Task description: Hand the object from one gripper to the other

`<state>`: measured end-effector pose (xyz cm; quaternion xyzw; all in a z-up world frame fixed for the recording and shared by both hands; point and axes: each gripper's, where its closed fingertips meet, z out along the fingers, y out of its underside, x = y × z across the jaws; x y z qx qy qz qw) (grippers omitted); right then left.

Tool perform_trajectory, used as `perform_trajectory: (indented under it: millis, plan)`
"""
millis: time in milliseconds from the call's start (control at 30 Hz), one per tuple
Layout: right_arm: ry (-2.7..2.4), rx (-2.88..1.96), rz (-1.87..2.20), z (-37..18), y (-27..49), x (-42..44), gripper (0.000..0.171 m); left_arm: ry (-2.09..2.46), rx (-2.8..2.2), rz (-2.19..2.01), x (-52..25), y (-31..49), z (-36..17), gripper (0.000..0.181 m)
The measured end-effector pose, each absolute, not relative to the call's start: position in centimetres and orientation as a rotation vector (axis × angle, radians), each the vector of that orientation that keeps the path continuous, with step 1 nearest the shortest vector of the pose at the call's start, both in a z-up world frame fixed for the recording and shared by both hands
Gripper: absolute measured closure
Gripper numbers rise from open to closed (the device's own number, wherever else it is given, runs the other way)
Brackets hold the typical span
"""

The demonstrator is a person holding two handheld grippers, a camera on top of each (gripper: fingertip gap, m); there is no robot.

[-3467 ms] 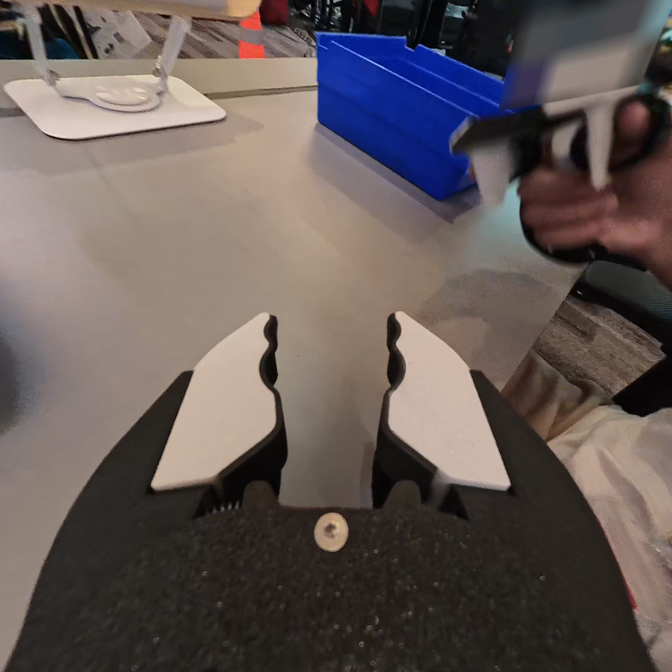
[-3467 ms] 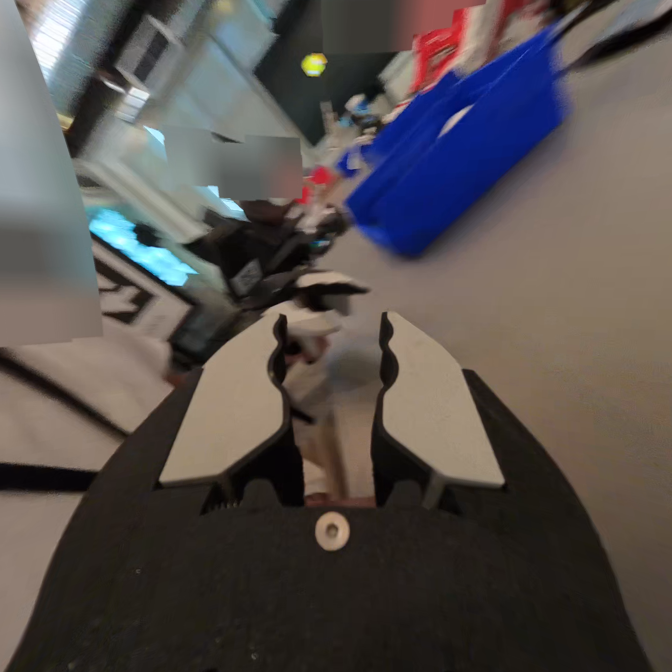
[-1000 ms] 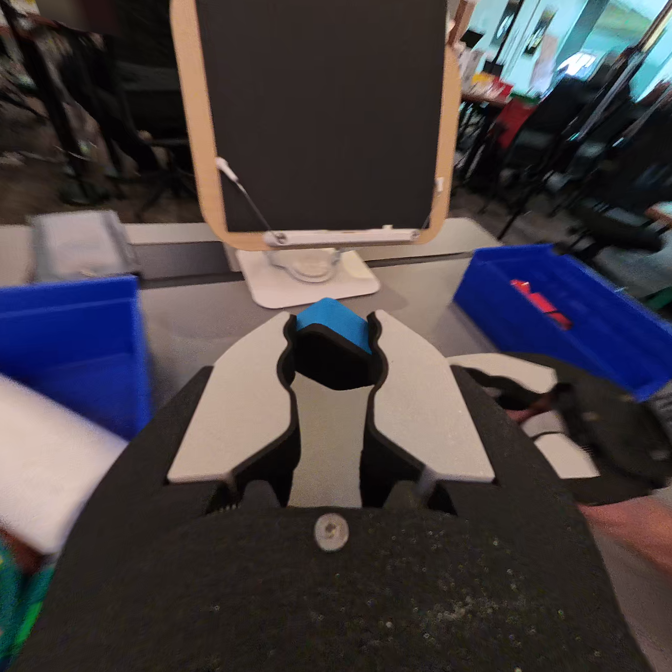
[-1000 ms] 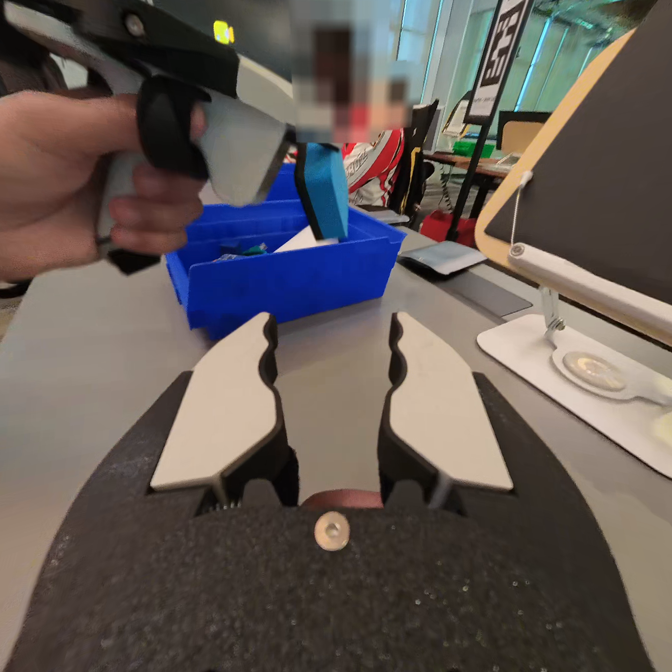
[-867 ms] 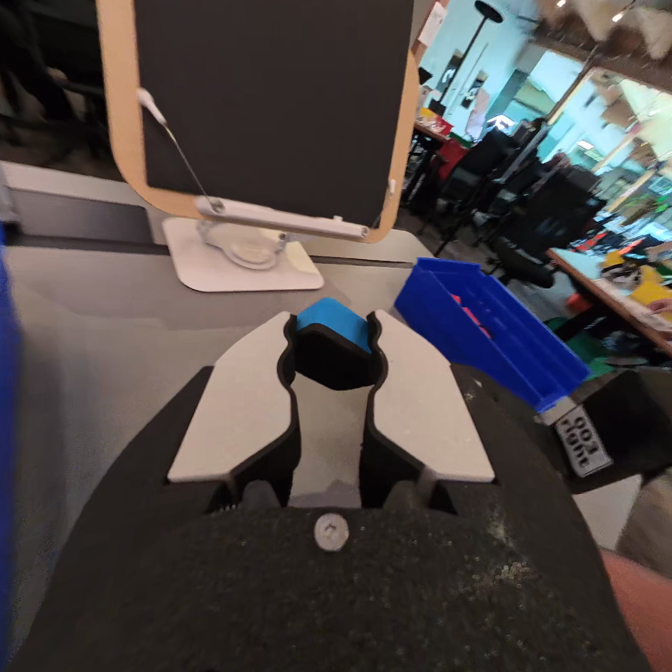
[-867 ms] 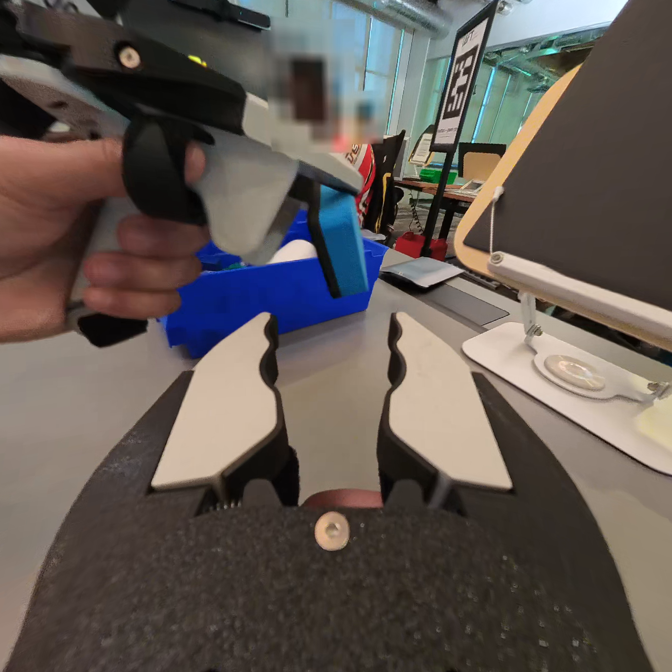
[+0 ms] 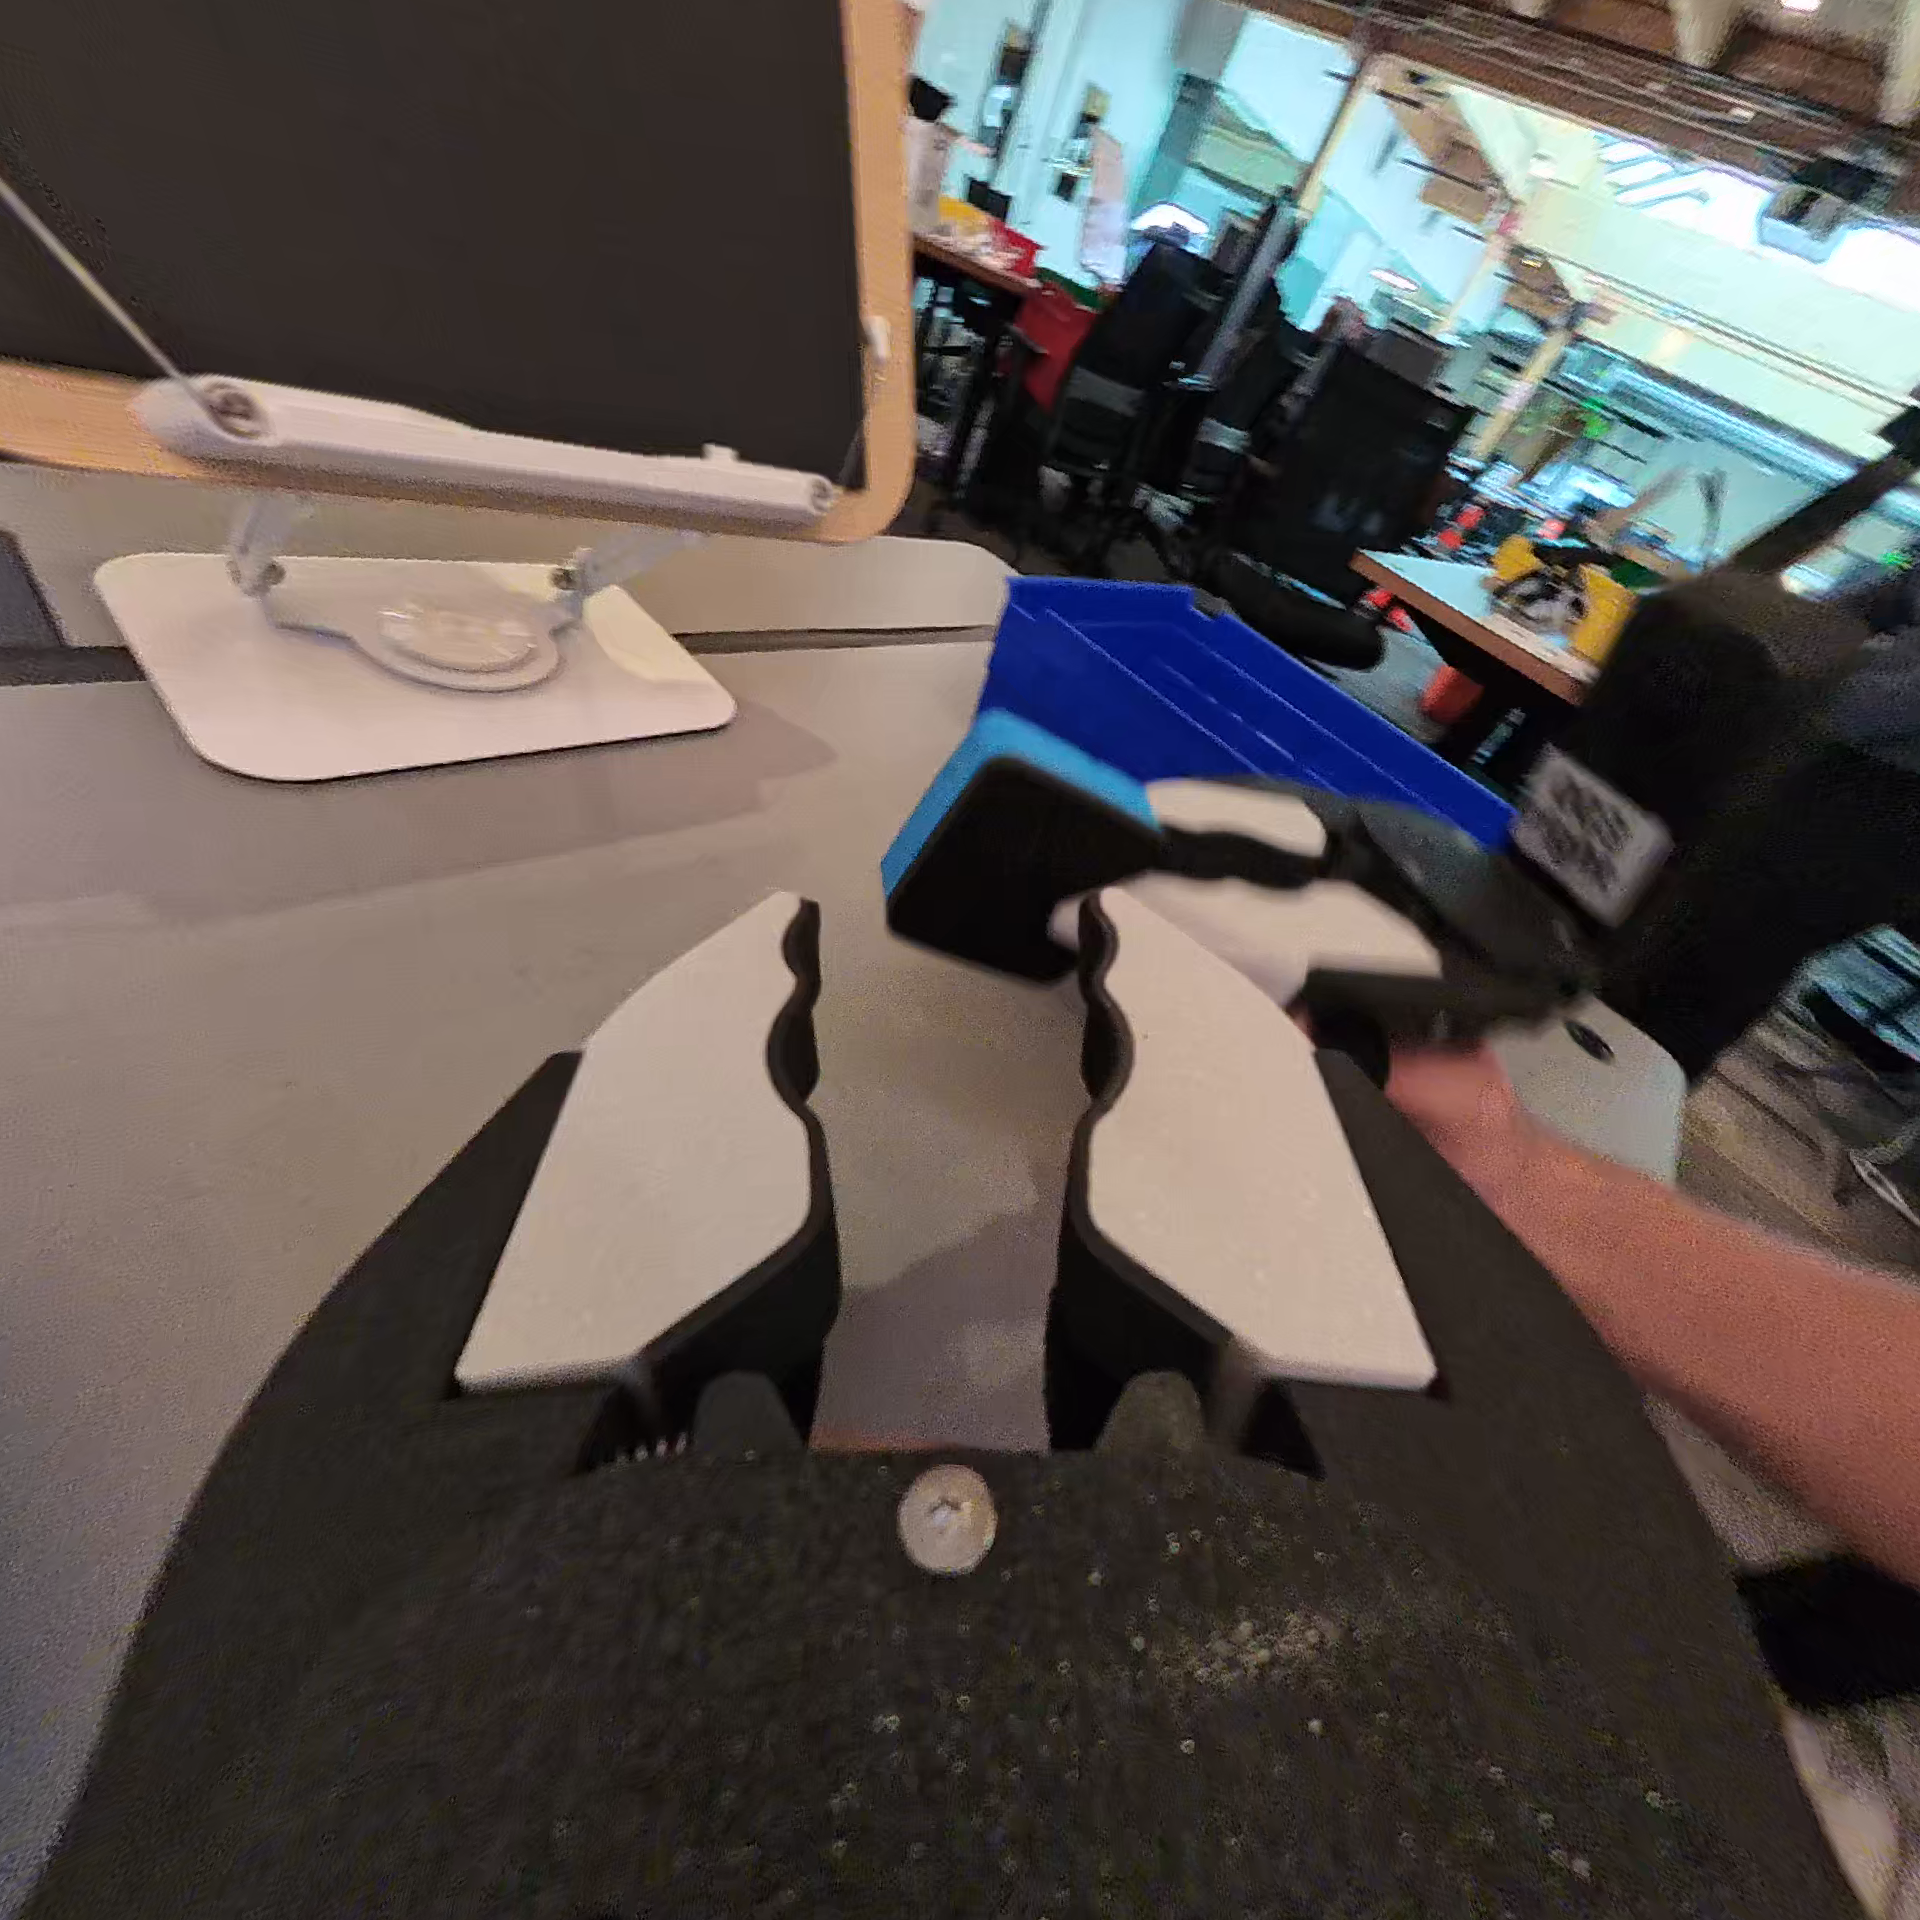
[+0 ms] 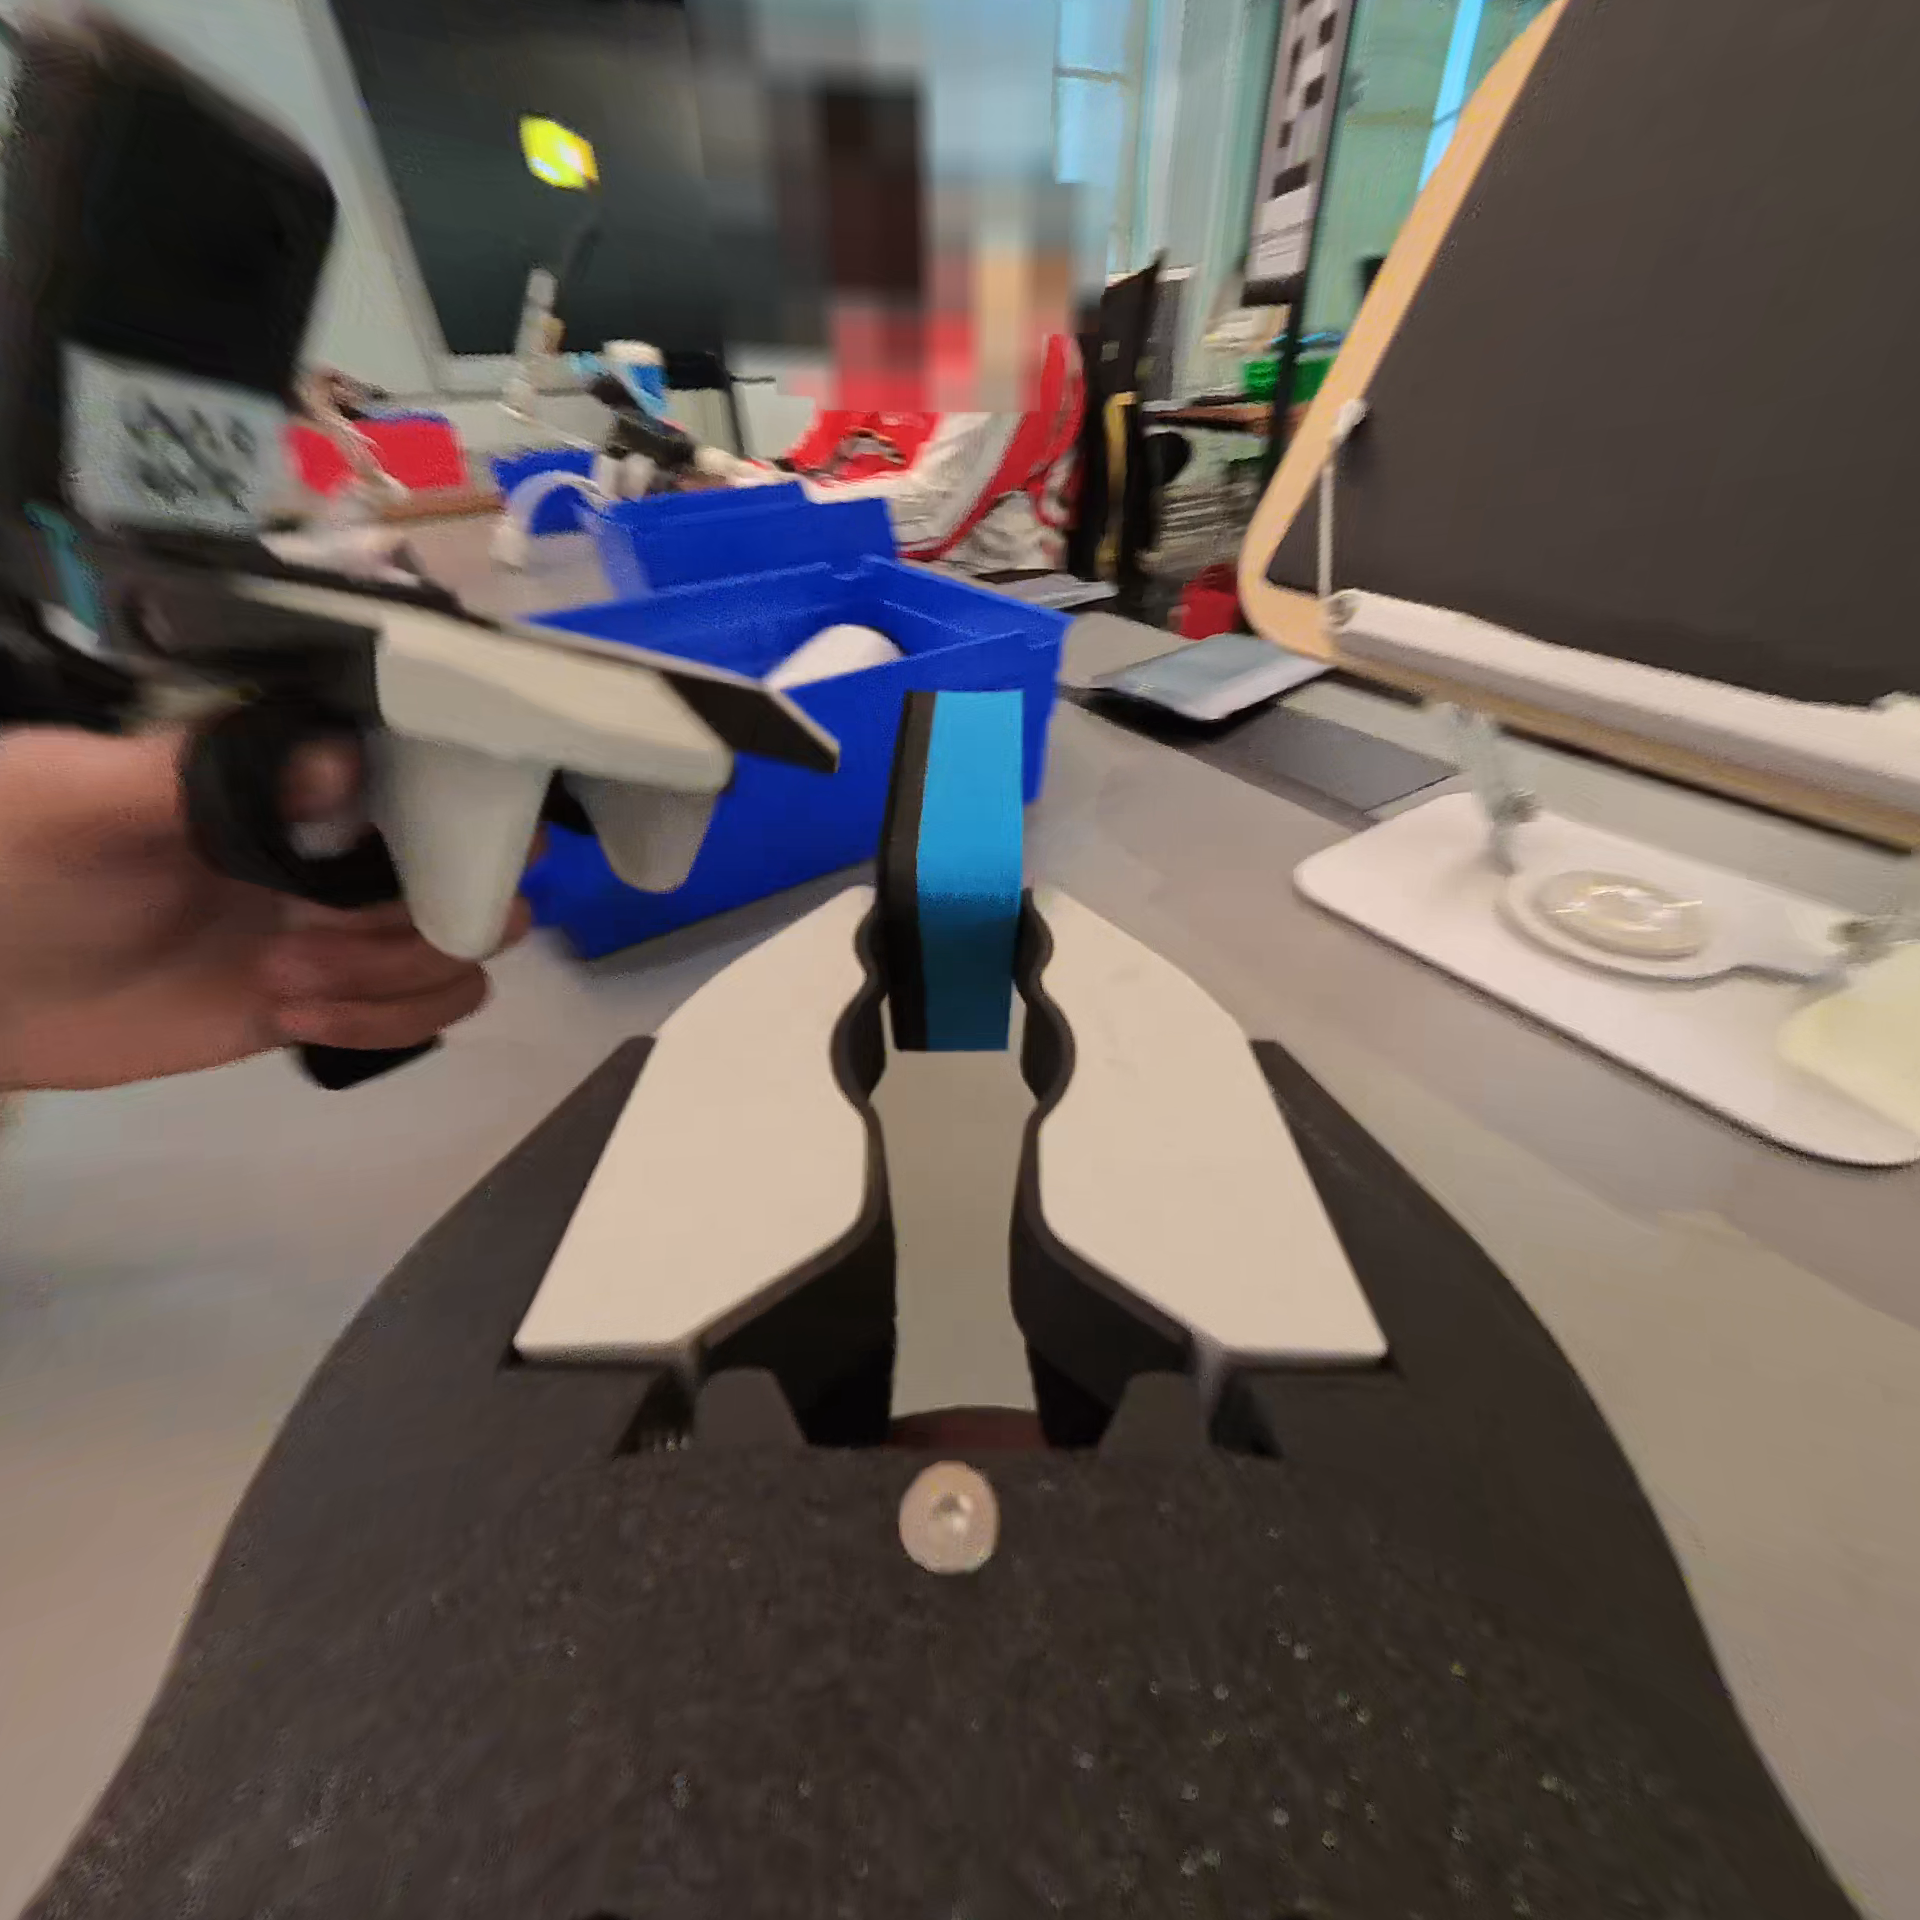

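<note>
The object is a flat block with a blue face and a black face (image 8: 966, 831). My right gripper (image 8: 951, 925) is shut on it and holds it upright above the grey table. In the left wrist view the same block (image 7: 987, 862) sits in the right gripper (image 7: 1122, 873), which reaches in from the right, just beyond my right fingertip. My left gripper (image 7: 940, 925) is open and empty, close to the block but apart from it. In the right wrist view the left gripper (image 8: 769, 727) is at the left, a hand on its grip, its tips just left of the block.
A blue bin (image 7: 1195, 675) stands at the table's far right edge; another blue bin (image 8: 790, 821) with a white thing inside stands behind the left gripper. A black board in a wooden frame (image 7: 416, 208) stands on a white base (image 7: 416, 675) at the back. My hands' fingertips stand some 5 cm from each other. The white base (image 7: 416, 675) is about 30 cm from both grippers' fingertips. It turns up in the right wrist view (image 8: 1513, 910) as well.
A second ago my left gripper was shut on the block and my right was open. Now the right gripper is shut on the block, and the left has opened and let go.
</note>
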<state>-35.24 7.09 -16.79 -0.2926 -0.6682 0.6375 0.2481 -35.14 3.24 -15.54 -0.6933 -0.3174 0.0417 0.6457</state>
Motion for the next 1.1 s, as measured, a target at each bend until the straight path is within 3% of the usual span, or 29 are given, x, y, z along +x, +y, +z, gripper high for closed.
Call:
perform_trajectory:
  millis: [233,400,467,900,967,1000,1100]
  plan:
    - [-2.02,-0.867,2.637,-13.3,8.0,-30.4,0.149,-0.459,-1.491,-0.255,-30.3,3.6,-16.3,0.135]
    - [-1.746,-0.848,2.882,-13.2,6.5,-30.6,0.15,-0.473,-1.266,-0.425,-29.4,4.6,-13.9,0.153]
    - [-1.603,-0.874,2.956,-13.4,5.9,-31.0,0.15,-0.528,-1.18,-0.429,-30.2,4.3,-13.4,0.152]
    - [-1.56,-0.946,2.98,-14.4,3.9,-31.2,0.149,-0.581,-1.201,-0.373,-31.6,3.6,-14.7,0.137]
    - [-1.584,-0.948,2.972,-14.6,3.5,-31.0,0.15,-0.567,-1.211,-0.373,-31.3,3.9,-14.6,0.145]
    - [-1.588,-0.962,2.97,-14.7,3.4,-31.1,0.15,-0.544,-1.224,-0.365,-31.0,4.0,-14.6,0.158]
    - [-1.675,-1.002,2.875,-15.5,3.5,-31.6,0.146,-0.544,-1.276,-0.308,-31.2,3.9,-15.0,0.159]
